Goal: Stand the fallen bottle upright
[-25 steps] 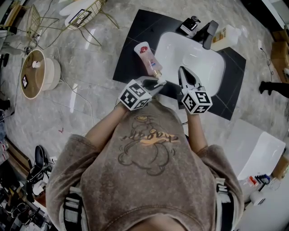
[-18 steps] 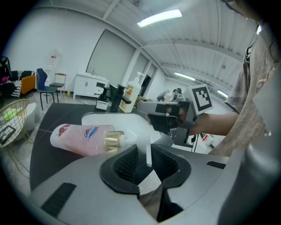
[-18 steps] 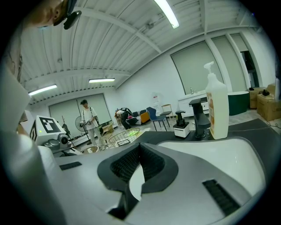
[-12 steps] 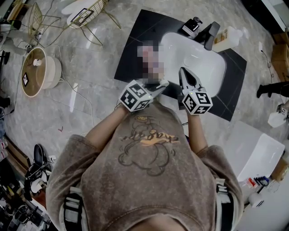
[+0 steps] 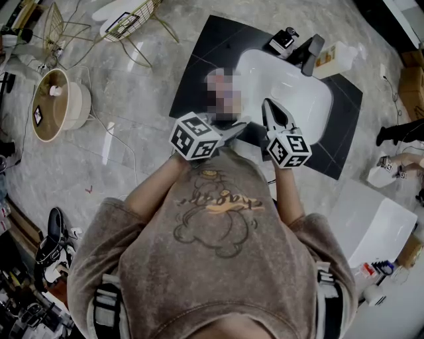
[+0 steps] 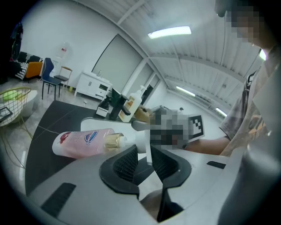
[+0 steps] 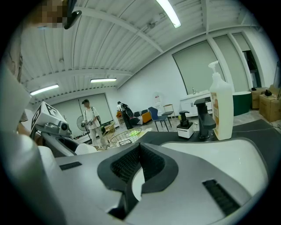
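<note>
Nearest the camera, in the lower centre of the left gripper view, the left gripper (image 6: 142, 149) is clenching its jaws on the white cap (image 6: 141, 139) of the bottle (image 6: 83, 143), the ribbed pads pressing on either side of it. The pink bottle is stretching from the cap toward the left of that frame. It is lying close to level, with its gold collar just beyond the jaws and its base farthest away, over the dark mat (image 5: 192, 79). Whether the body is resting on the mat or hanging just clear of it I cannot tell. In the head view the bottle is sitting in the upper centre under a blurred patch, just left of the white sink (image 5: 311, 99).

The right gripper (image 7: 139, 149) is hanging beside the left one, at centre right in the head view. Its jaws are closed together on nothing, and it is pointing over the sink rim.

Farther off, at the top of the head view, a black faucet (image 5: 309, 51) and a pale soap dispenser (image 7: 221, 110) are standing behind the basin. A wire basket (image 5: 129, 20) is sitting at the upper left.

By my judgement the task is partway along: the grasp on the cap is made, but the bottle is not yet upright. What is left is tipping it base-down, setting it on the mat and releasing it.
</note>
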`<action>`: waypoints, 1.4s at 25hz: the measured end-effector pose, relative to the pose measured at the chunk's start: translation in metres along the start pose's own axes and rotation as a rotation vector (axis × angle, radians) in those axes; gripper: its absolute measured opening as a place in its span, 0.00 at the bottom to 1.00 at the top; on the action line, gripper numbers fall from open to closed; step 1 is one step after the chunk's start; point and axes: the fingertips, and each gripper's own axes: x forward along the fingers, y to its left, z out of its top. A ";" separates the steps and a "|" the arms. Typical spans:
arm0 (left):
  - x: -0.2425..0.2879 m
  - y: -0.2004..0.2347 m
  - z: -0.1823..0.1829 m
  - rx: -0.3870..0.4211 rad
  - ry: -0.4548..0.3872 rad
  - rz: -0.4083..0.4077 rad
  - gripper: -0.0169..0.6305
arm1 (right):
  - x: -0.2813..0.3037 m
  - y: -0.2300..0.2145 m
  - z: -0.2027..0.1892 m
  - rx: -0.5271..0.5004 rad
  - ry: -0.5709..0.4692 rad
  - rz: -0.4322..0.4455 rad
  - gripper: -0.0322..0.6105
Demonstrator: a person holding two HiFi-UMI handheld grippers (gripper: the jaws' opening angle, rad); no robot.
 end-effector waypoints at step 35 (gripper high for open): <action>-0.058 0.059 0.090 -0.369 -0.383 -0.051 0.18 | 0.031 0.018 0.012 -0.034 0.006 0.064 0.05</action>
